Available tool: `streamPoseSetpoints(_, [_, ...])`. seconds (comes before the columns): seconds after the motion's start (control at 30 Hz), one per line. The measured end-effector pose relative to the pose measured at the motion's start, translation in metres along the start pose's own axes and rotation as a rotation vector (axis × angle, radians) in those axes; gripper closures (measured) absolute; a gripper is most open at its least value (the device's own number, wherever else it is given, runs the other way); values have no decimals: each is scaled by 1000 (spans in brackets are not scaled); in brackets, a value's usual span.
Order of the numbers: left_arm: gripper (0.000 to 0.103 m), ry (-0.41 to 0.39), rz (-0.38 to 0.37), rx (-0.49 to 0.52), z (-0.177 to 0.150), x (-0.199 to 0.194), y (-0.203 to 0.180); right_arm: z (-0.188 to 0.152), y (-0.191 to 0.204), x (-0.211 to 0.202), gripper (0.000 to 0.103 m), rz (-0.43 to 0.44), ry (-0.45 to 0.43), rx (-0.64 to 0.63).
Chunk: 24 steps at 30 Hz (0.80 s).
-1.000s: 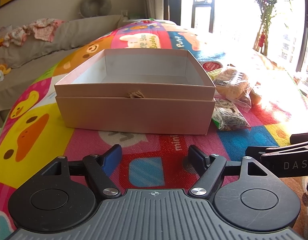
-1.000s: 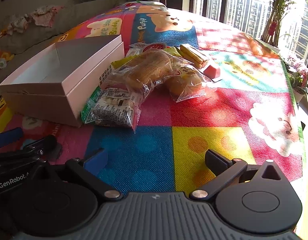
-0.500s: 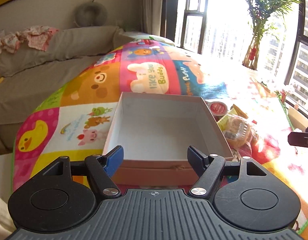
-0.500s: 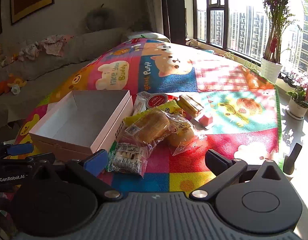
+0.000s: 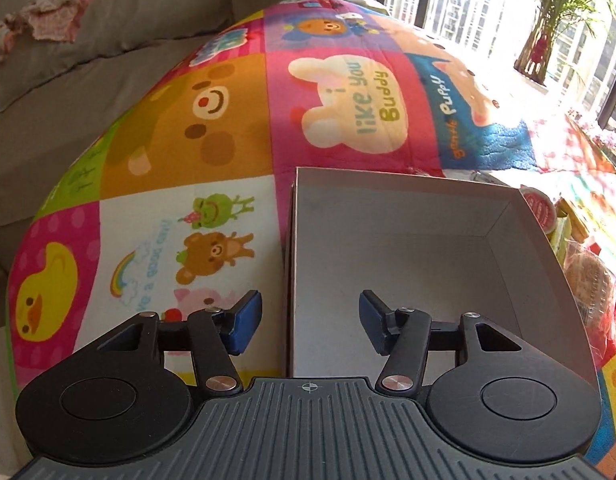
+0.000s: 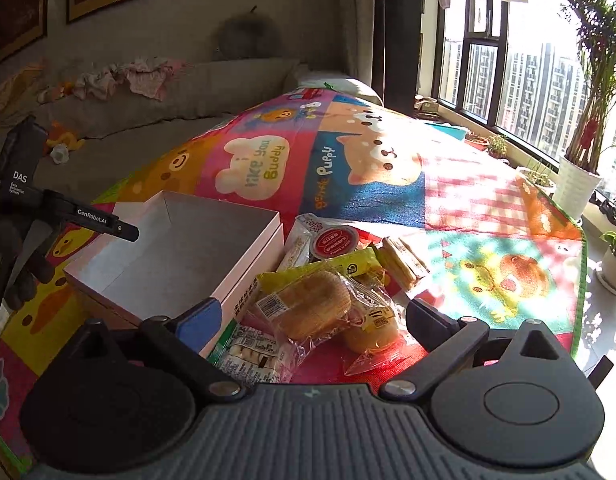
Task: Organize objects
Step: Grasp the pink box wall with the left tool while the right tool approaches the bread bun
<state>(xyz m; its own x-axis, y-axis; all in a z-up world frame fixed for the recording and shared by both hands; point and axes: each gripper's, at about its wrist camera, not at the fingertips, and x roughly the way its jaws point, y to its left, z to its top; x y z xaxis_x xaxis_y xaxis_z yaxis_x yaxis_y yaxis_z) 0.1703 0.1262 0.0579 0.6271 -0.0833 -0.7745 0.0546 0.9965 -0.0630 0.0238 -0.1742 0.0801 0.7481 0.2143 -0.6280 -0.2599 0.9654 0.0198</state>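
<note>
Left wrist view: the left gripper (image 5: 309,322) hangs over the near left wall of the empty box (image 5: 407,248), 1 pad outside, 1 inside. Its jaws have just been closing, yet nothing is pinched; it is released.

Right wrist view: the right gripper (image 6: 308,320) is spread wide, its jaws just narrowing, grasping nothing, above the snack packets (image 6: 308,308) piled against the box's right side near the mat (image 6: 487,200)'s front edge. The step looks like approach; next, descend and clench 1 packet.
</note>
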Motion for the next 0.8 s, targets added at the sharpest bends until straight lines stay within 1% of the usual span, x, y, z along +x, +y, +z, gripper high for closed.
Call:
streamPoseSetpoints(0.03, [58, 8, -3, 8, -1, 2, -1, -5, 2, 9, 18, 25, 32, -5])
streamPoseSetpoints(0.07, [67, 15, 6, 20, -3, 5, -3, -10, 3, 15, 20, 48, 55, -11])
streamPoseSetpoints(0.1, [71, 18, 22, 30, -4, 6, -4, -14, 5, 21, 24, 65, 72, -18])
streamPoseSetpoints(0.13, [77, 22, 40, 38, -4, 8, -5, -18, 6, 25, 25, 79, 85, -26])
streamPoseSetpoints(0.17, [82, 28, 48, 37, -5, 9, -4, -22, 8, 30, 25, 88, 93, -37])
streamPoseSetpoints(0.2, [83, 45, 46, 19, -5, 11, -1, -22, 9, 33, 25, 87, 96, -44])
streamPoseSetpoints(0.27, [89, 73, 38, -28, -5, 11, 5, -19, 4, 39, 25, 49, 81, -51])
streamPoseSetpoints(0.33, [89, 84, 29, -60, -7, 9, 7, -16, 1, 43, 25, -8, 47, -82])
streamPoseSetpoints(0.37, [89, 85, 27, -62, -9, 7, 6, -14, 1, 47, 25, -60, 29, -124])
streamPoseSetpoints(0.43, [89, 88, 20, -62, -13, 4, 3, -12, -1, 54, 25, -105, 31, -160])
streamPoseSetpoints(0.57, [89, 76, 18, -65, -24, -2, -4, -5, -10, 64, 25, -29, 59, -30])
streamPoseSetpoints(0.67, [89, 86, 26, -61, -29, -3, -7, 0, -13, 74, 25, -44, 38, 80])
streamPoseSetpoints(0.73, [89, 97, 29, -69, -31, -1, -8, 6, -17, 88, 25, -70, 50, 161])
streamPoseSetpoints(0.8, [89, 101, 32, -80, -33, 1, -7, 9, -18, 98, 25, -88, 68, 207])
